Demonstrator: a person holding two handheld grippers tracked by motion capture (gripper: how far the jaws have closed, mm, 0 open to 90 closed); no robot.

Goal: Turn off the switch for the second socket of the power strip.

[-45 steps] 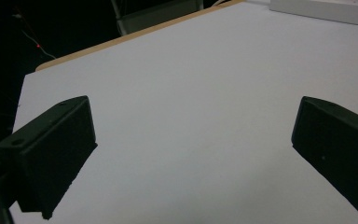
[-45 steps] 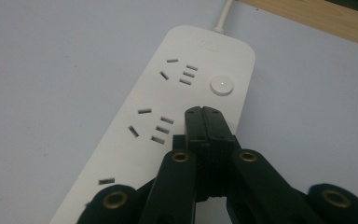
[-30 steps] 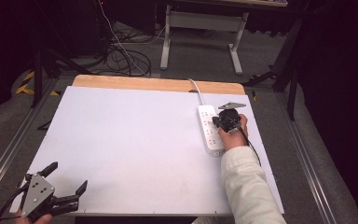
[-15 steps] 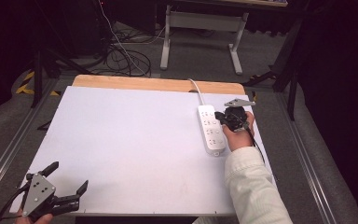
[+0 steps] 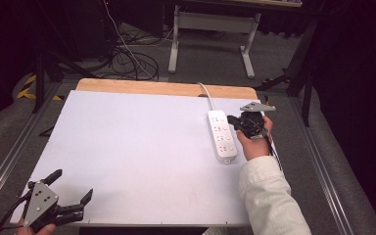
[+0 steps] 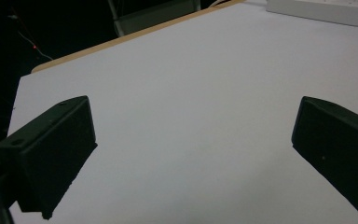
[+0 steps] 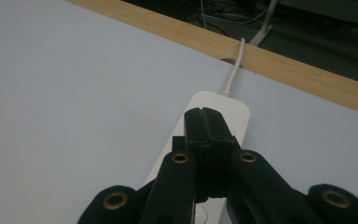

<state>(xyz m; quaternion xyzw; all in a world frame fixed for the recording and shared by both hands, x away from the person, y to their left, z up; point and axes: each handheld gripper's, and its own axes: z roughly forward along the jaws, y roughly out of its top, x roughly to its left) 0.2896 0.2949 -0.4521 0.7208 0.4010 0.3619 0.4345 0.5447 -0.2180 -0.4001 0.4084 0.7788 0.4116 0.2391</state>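
Note:
A white power strip (image 5: 222, 136) lies on the right side of the white table top (image 5: 137, 147), its cord (image 5: 204, 91) running off the far edge. My right gripper (image 5: 234, 120) is shut with nothing in it, its tips over the strip's far half (image 7: 223, 109). In the right gripper view the jaws meet above the strip near the cord (image 7: 233, 74). My left gripper (image 5: 72, 185) stands open at the table's near left corner, nothing between its jaws. The strip's end (image 6: 321, 11) shows far off in the left gripper view.
A wooden edge (image 5: 166, 88) runs along the table's far side. Beyond it on the floor stand a desk frame (image 5: 210, 29) and loose cables (image 5: 132, 58). Metal rails (image 5: 333, 191) flank the table.
My right gripper has moved a little away from me and lifted beside the power strip. The left gripper has hardly moved.

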